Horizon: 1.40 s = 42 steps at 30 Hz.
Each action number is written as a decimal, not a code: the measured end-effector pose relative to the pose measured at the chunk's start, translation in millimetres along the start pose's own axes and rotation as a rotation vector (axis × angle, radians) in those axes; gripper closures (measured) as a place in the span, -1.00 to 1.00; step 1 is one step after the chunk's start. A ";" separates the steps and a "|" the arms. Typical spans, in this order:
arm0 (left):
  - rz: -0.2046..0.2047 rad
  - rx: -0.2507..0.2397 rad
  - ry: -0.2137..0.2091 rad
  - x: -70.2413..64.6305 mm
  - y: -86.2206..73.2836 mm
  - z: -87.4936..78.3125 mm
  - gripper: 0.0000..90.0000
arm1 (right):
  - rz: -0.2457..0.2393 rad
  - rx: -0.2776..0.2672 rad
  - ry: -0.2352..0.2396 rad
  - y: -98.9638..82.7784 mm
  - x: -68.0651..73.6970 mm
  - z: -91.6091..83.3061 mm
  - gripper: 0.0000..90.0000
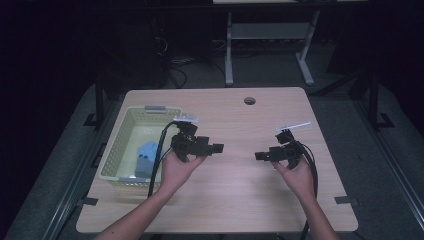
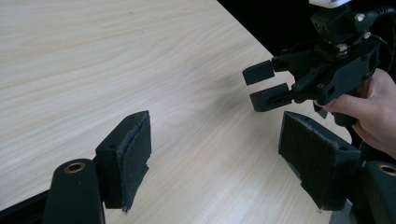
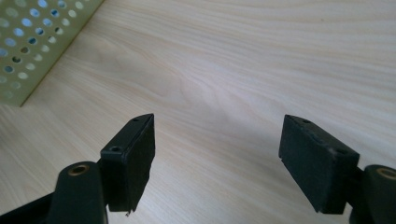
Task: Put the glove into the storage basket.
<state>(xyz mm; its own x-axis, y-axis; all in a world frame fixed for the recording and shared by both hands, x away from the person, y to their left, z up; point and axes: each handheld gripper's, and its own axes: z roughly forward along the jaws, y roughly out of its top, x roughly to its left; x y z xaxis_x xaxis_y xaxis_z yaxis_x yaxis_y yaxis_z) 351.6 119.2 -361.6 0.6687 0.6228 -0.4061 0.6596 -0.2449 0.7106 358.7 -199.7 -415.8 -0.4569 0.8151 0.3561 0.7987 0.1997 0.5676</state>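
My left gripper (image 1: 218, 148) is held above the middle of the wooden table (image 1: 240, 200), pointing right. In the left gripper view its jaws stand wide apart, so the left gripper (image 2: 215, 154) is open with only bare tabletop between them. My right gripper (image 1: 259, 156) faces it from the right, a short gap away, and points left. The right gripper (image 3: 217, 158) is also open and holds nothing. From the left gripper's camera, the right gripper (image 2: 263, 85) appears ahead in a person's hand (image 2: 369, 107).
A yellow-green perforated basket (image 1: 112, 155) stands on the table's left side with a blue object (image 1: 146, 154) inside; its corner (image 3: 32, 42) appears in the right gripper view. A round cable hole (image 1: 249, 100) is near the far edge. A desk frame stands on the floor beyond.
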 end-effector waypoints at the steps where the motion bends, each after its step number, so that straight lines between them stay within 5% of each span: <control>1: 0.000 -0.001 -0.001 -0.5 -0.7 1.4 -0.44 | 0.003 -0.001 0.000 -1.6 -1.0 -0.7 -0.40; 18: 0.043 0.024 -0.021 -13.0 -21.6 25.2 -0.44 | 0.022 -0.007 -0.021 -30.7 -18.6 -6.8 -0.41; 31: 0.021 0.029 -0.068 -14.7 -46.3 35.2 -0.44 | 0.043 -0.019 -0.005 -49.7 -23.9 -16.5 -0.41; 42: 0.068 0.026 -0.077 -21.3 -63.7 35.3 -0.44 | 0.039 -0.034 -0.013 -64.9 -26.9 -23.9 -0.43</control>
<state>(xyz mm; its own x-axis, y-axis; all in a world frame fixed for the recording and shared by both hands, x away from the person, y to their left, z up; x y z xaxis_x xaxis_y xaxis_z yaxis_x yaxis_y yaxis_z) 307.5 95.3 -418.5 0.7361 0.5455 -0.4007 0.6196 -0.3047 0.7234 309.8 -247.6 -444.4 -0.4201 0.8290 0.3691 0.8020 0.1489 0.5784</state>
